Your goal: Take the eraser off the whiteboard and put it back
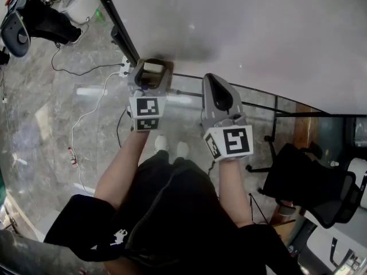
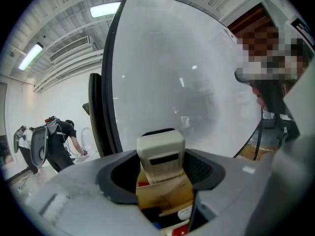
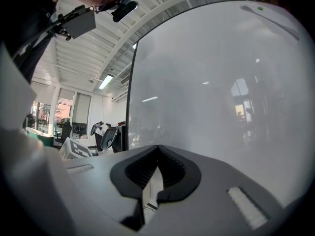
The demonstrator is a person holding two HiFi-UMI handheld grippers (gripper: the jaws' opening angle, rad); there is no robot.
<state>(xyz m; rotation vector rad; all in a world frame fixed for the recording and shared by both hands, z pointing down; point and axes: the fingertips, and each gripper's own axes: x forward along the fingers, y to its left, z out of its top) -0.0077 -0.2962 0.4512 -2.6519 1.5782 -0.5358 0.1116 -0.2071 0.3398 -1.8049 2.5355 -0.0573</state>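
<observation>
The whiteboard [image 1: 258, 33] fills the upper right of the head view and stands close ahead in both gripper views, with a grey smudge [image 2: 197, 107] on it. My left gripper [image 1: 153, 67] is shut on the cream eraser [image 2: 160, 154], whose black felt edge [image 2: 158, 131] faces the board. Whether the felt touches the surface I cannot tell. To its right my right gripper [image 1: 214, 80] points at the board with jaws together and nothing between them; its fingertips [image 3: 158, 150] meet in the right gripper view.
The board's black frame [image 1: 114, 16] and stand legs [image 1: 269, 105] run along the floor. A black office chair [image 1: 312, 182] stands at the right, another chair [image 1: 17, 33] at top left. Cables [image 1: 86, 119] lie on the floor. A person [image 2: 61, 141] bends over far left.
</observation>
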